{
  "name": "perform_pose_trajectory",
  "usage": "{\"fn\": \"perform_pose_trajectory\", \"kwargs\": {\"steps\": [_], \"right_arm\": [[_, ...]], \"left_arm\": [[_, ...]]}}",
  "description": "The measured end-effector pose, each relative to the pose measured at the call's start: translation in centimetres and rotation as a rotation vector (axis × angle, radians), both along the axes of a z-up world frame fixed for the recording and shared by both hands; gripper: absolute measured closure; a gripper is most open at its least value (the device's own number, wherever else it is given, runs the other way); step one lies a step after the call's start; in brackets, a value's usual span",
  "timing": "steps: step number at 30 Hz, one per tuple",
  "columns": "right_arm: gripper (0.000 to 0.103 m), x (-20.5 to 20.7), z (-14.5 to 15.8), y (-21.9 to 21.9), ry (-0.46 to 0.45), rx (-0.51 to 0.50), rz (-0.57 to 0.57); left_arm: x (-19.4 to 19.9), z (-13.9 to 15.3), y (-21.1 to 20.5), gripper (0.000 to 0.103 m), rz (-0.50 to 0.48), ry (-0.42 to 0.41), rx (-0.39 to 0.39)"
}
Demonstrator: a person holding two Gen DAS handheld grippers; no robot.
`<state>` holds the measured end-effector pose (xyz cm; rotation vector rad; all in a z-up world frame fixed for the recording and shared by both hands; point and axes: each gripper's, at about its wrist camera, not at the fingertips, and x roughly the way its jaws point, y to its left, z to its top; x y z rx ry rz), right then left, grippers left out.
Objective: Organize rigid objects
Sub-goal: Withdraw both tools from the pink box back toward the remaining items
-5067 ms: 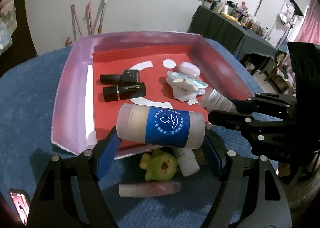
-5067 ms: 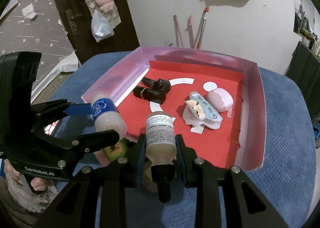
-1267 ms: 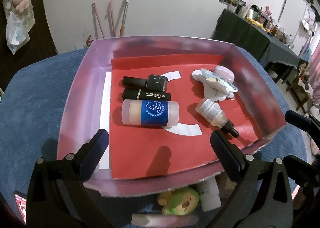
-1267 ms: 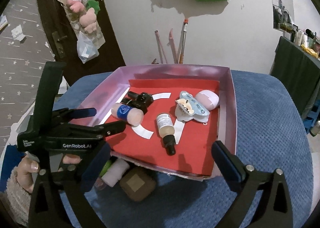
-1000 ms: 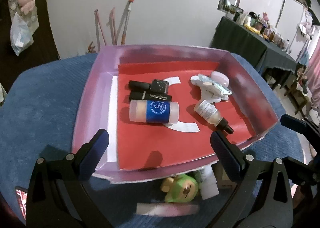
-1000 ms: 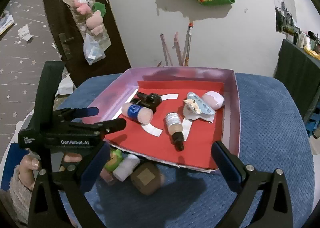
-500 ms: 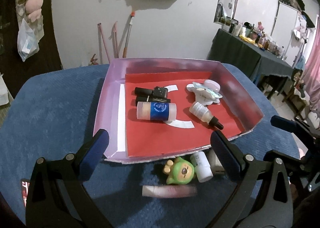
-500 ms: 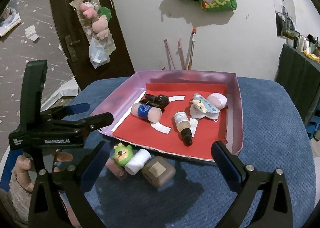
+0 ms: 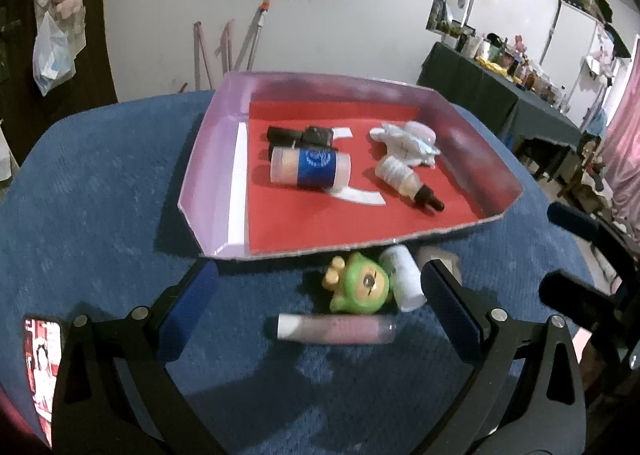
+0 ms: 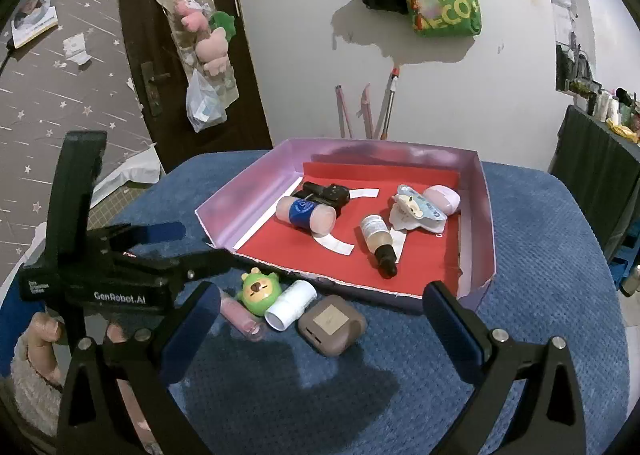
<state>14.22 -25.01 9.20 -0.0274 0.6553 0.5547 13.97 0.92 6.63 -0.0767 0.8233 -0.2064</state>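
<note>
A pink tray (image 9: 208, 159) with a red liner holds a blue-labelled tube (image 9: 310, 174), a dropper bottle (image 9: 408, 185), black lipsticks (image 9: 300, 135) and a pale pink case (image 10: 442, 199). In front of the tray, on the blue cloth, lie a green toy (image 9: 362, 287), a white bottle (image 9: 402, 277), a pink tube (image 9: 334, 329) and a brown case (image 10: 332, 325). My left gripper (image 9: 320, 307) is open above the pink tube and holds nothing. The right gripper (image 10: 320, 329) is open and empty, hovering near the brown case. The left gripper (image 10: 180, 247) also shows at the left in the right wrist view.
A blue textured cloth (image 10: 540, 255) covers the round table. A phone (image 9: 40, 367) lies at its near left edge. A hand (image 10: 40, 335) grips the left tool. Behind stand a white wall, a dark door (image 10: 180, 55) and a cluttered dark table (image 9: 500, 95).
The tube and dropper bottle, held five seconds ago, now lie in the tray. Both grippers have opened and drawn back toward me, bringing the loose items in front of the tray into view.
</note>
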Motion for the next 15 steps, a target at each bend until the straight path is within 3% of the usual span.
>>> {"fn": "perform_pose_trajectory", "kwargs": {"steps": [5, 15], "right_arm": [[0.0, -0.7, -0.4, 0.2, -0.024, -0.017, -0.01], [0.0, -1.3, -1.8, 0.5, 0.013, -0.05, -0.025]], "left_arm": [[-1.0, -0.6, 0.0, 0.0, 0.0, 0.008, -0.007], [-2.4, -1.8, 0.3, 0.0, -0.014, 0.039, -0.019]]}}
